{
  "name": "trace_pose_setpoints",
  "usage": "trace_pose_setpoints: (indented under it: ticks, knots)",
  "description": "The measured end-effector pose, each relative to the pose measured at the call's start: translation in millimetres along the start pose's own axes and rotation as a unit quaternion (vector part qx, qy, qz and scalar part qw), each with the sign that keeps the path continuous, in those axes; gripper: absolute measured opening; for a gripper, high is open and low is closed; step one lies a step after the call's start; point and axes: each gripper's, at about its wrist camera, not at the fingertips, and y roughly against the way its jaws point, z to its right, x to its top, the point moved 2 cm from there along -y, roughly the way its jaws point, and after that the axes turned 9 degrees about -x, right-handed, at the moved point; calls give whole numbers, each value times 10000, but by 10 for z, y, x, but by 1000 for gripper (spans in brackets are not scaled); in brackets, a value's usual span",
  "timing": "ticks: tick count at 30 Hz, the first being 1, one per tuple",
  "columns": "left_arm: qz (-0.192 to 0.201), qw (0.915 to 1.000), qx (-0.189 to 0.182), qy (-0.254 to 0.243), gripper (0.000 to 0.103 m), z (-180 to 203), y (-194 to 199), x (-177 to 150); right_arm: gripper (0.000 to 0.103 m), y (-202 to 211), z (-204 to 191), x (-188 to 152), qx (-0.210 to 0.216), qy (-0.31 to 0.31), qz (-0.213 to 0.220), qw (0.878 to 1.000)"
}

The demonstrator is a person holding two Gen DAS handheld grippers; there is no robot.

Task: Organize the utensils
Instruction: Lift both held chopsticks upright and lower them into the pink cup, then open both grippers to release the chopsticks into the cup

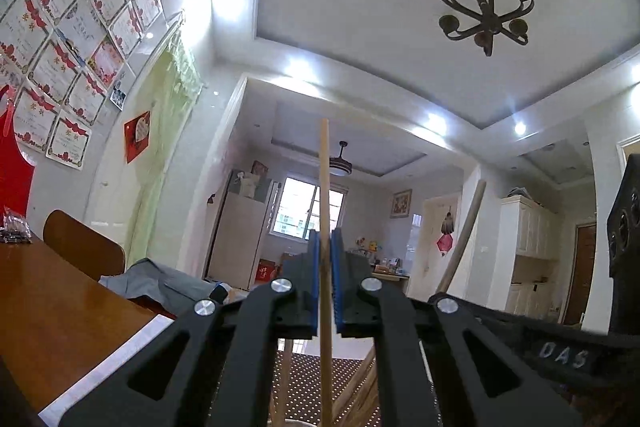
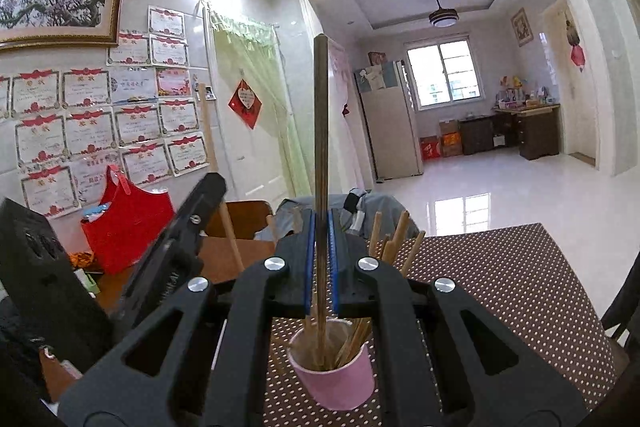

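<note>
My left gripper (image 1: 326,247) is shut on a light wooden chopstick (image 1: 325,187) that stands upright between the blue pads. My right gripper (image 2: 320,227) is shut on a dark brown chopstick (image 2: 320,131), also upright, its lower end inside a pink cup (image 2: 334,381). The cup stands on a dotted brown mat (image 2: 500,287) and holds several wooden chopsticks (image 2: 394,239). The left gripper's body (image 2: 176,239) shows at the left of the right wrist view, with its chopstick (image 2: 218,175). Another stick (image 1: 464,235) shows at the right of the left wrist view.
A wooden table (image 1: 52,307) carries the dotted mat (image 1: 304,387). A red bag (image 2: 128,223) sits at the table's left, a chair back (image 1: 80,243) behind it, and grey cloth (image 1: 160,283) lies over a chair. The room beyond has a shiny tiled floor (image 2: 500,187).
</note>
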Motion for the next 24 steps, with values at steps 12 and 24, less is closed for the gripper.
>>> trace_pose_setpoints:
  ticks: [12,24]
  knots:
    - [-160,9999,12,-30,6,6,-93,-116,7,-390,65,-274,-37,105,-785,9968]
    - [-236,9997,98,-46,6,1,-97,-214,10,-488,121,-318,-164,-68,-1172,9930]
